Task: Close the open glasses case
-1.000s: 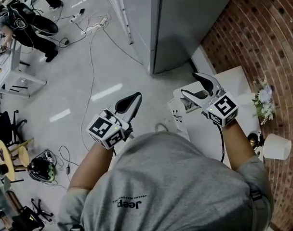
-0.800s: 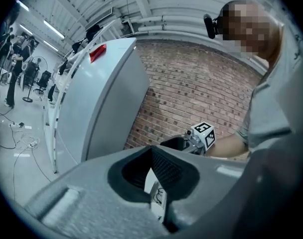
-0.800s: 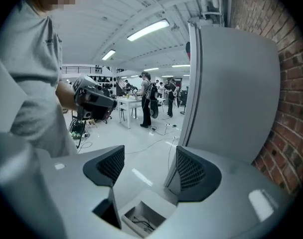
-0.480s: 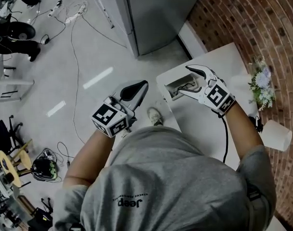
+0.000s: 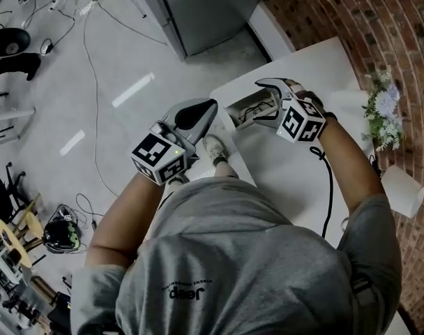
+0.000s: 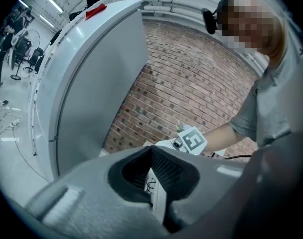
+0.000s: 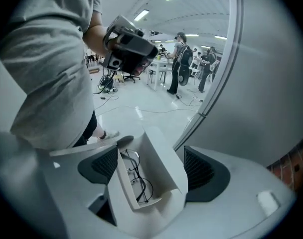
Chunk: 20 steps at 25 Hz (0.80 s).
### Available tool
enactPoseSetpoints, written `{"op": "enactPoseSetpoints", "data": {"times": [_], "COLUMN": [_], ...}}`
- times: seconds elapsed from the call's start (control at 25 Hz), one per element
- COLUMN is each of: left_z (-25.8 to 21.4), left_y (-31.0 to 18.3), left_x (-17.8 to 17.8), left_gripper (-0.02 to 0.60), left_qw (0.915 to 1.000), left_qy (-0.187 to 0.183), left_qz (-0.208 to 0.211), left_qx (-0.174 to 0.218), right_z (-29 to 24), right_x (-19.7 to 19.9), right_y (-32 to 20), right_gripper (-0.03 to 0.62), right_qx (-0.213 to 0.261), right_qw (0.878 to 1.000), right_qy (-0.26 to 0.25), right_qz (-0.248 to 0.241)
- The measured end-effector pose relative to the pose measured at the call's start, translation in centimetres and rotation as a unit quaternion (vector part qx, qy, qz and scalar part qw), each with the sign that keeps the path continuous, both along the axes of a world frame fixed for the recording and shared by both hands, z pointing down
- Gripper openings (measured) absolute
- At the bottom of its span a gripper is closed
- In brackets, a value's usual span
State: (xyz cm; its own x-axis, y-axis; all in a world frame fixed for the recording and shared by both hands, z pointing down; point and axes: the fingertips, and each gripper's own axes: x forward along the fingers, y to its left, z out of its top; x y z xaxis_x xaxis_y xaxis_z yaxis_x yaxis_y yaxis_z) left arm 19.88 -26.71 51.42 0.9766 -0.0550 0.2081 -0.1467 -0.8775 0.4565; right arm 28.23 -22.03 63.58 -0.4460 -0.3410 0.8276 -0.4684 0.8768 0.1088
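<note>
Only real writing I can find is the print on the person's grey T-shirt (image 5: 219, 257), which looks like "Jeep" with a smaller line next to it that's too tiny to read. The square black-and-white marker cubes on both grippers are just patterns, not text, and there's a red tag (image 6: 95, 10) on top of the big grey cabinet (image 5: 205, 5) but I can't read anything on it. The glasses case (image 5: 248, 109) is white, lid up, sitting near the corner of a white table (image 5: 296, 180), with thin wire-rim glasses (image 7: 136, 178) lying inside. The right gripper (image 5: 259, 102) has its jaws spread wide with the case sitting between them; one pad looks right up against the lid side, and the other is clear of the case, so it's not squeezing anything. The left gripper (image 5: 206, 109) is held off the table edge over the floor, jaws closed together with nothing in them. Room-wise: a red brick wall (image 5: 379, 26) runs behind the table, and a little bunch of flowers (image 5: 383, 117) sits by it. The pale shiny floor (image 5: 93, 68) has cables trailing over it, and there are other people (image 7: 181, 59) and desks further back under strip lights.
</note>
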Motion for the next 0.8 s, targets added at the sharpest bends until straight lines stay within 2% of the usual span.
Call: {"op": "enactPoseSetpoints", "data": {"times": [0.32,0.52,0.68,0.8], "left_z": [2.1,2.4,2.4,2.3], "left_y": [0.8,1.0,1.0,1.3], "left_x": [0.9,0.7,0.5,0.4], "left_gripper": [-0.003,-0.003,-0.003,-0.003], "left_qw": [0.9999,0.9999,0.9999,0.9999], "left_qy": [-0.008,-0.009,-0.010,-0.010], "left_qz": [0.006,0.004,-0.001,0.000], "left_qx": [-0.003,-0.006,-0.014,-0.012], "right_z": [5.4,6.9,7.1,7.0], "right_x": [1.1,1.6,1.6,1.6], "right_y": [1.1,0.9,0.9,1.2], "right_gripper": [0.433,0.439,0.449,0.431], "right_qx": [-0.029,-0.018,-0.013,-0.007], "right_qw": [0.996,0.992,0.991,0.991], "right_qy": [0.064,0.096,0.102,0.103], "right_qz": [-0.063,-0.078,-0.084,-0.080]}}
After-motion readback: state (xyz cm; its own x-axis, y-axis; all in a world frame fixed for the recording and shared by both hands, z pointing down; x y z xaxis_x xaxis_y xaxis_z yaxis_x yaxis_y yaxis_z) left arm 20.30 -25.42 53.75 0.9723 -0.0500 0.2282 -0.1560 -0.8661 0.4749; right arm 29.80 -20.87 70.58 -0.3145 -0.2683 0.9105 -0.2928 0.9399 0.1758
